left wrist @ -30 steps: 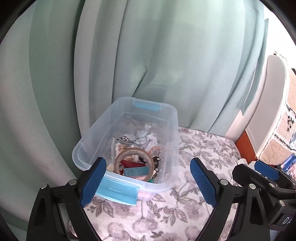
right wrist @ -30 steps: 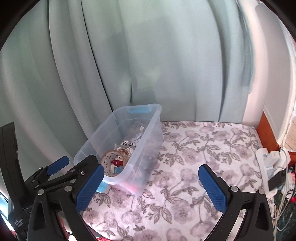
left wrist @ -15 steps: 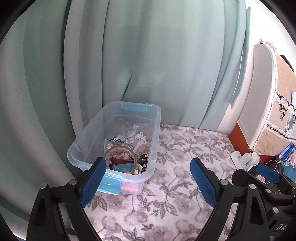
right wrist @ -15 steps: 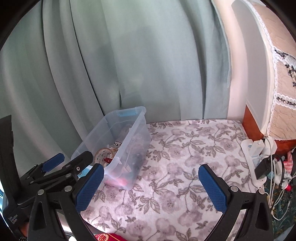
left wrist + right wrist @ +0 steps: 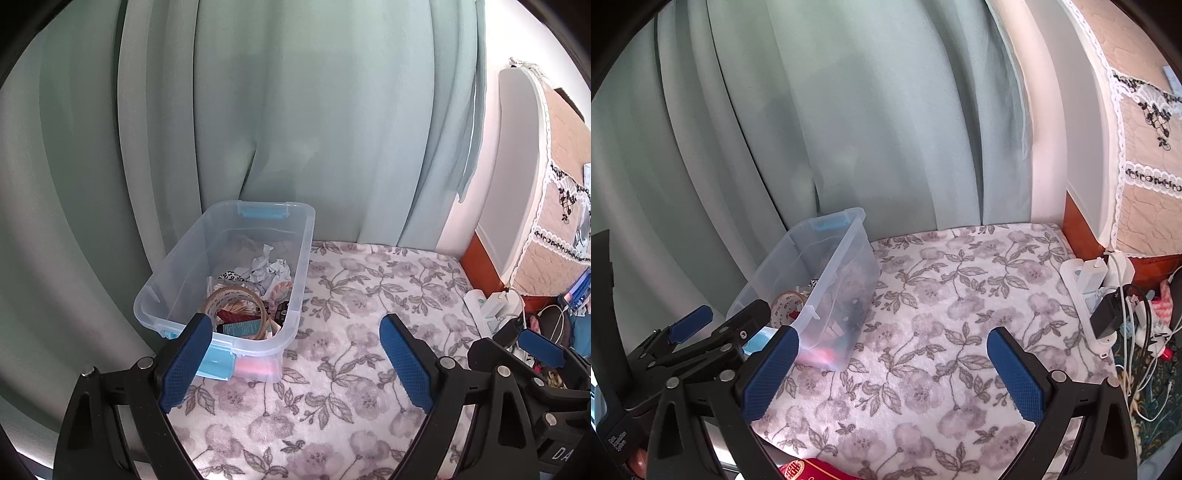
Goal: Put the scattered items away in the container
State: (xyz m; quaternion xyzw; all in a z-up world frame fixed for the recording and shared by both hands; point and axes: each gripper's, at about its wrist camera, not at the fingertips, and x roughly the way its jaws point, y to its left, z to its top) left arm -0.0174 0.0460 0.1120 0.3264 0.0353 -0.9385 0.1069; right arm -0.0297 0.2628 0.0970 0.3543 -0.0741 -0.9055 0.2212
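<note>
The left gripper (image 5: 295, 363) and right gripper (image 5: 892, 373) both hang with jaws spread wide, holding nothing, above the floral cloth (image 5: 960, 314). The clear bin (image 5: 303, 258) sits on the cloth's left side against the curtain (image 5: 295, 129), holding a tape roll (image 5: 225, 295) and crumpled paper (image 5: 266, 267).

The left gripper (image 5: 295, 360) hangs wide open above the floral cloth (image 5: 351, 295); the clear container (image 5: 303, 236) holds a tape roll (image 5: 236, 299) and crumpled paper (image 5: 267, 267); the green curtain (image 5: 295, 110) hangs behind.
</note>
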